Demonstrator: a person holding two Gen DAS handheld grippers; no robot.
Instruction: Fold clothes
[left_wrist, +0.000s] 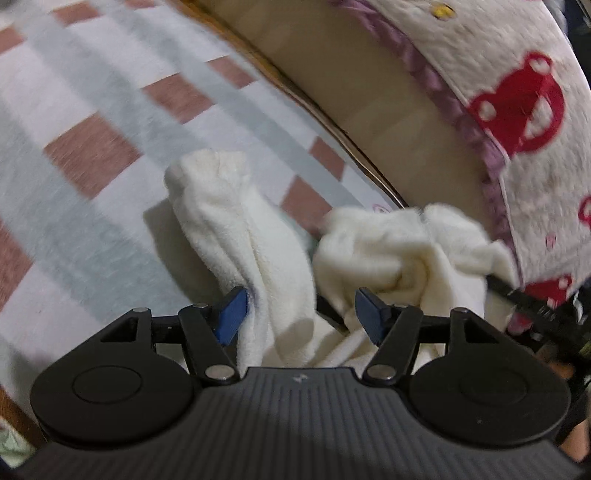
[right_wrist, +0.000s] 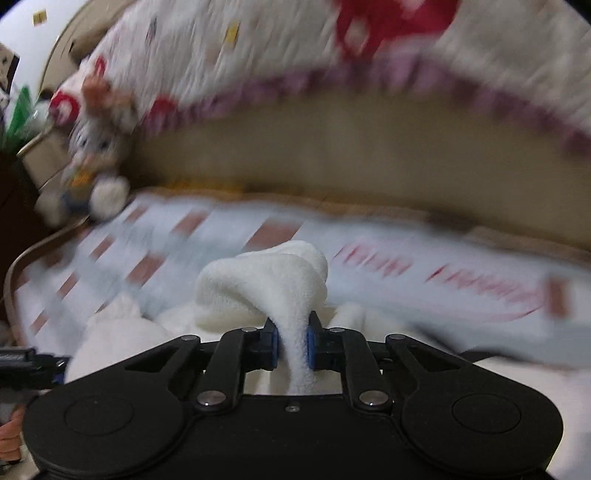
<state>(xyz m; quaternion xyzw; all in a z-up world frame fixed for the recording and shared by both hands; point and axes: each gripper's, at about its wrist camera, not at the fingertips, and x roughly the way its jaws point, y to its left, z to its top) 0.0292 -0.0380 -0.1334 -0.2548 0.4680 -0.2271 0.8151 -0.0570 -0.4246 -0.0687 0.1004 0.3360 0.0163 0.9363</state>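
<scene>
Closest in, right gripper (right_wrist: 291, 341): blue pads pinched tight on a fold of the cream fleece garment (right_wrist: 266, 284). Fabric rises from between the pads, bulges into a rounded hump just beyond them, then drops back to the rest of the cloth lying low on the bed.

Left gripper (left_wrist: 299, 314): jaws stand wide apart. Fleece (left_wrist: 236, 236) fills the gap between them. Left blue pad (left_wrist: 232, 314) lies against one long roll of cloth; right pad sits beside a second, crumpled bunch (left_wrist: 399, 251). Pads do not pinch the cloth from both sides. A black bar (left_wrist: 517, 291), seemingly part of the right gripper, shows at the right edge of the left wrist view, by that bunch.

Garment sits on the bed, near its edge on the camera side, in two lobes with a narrow gap between them where the sheet shows through. Its type cannot be told; only soft, white-cream pile is visible.

Beneath: checked bedsheet (left_wrist: 92, 155), pale grey-blue and white with dull red squares, spreading out past the garment.

Farther: tan headboard panel (left_wrist: 354, 92) with a darker trimmed rim along the far edge of the bed. Over its top hangs a white blanket (left_wrist: 491, 66) with red bear shapes and a purple border.

Farthest, right wrist view, far left corner of the bed: a soft toy (right_wrist: 92, 155), blurred, propped against the headboard. Much of this view is smeared with motion blur.
</scene>
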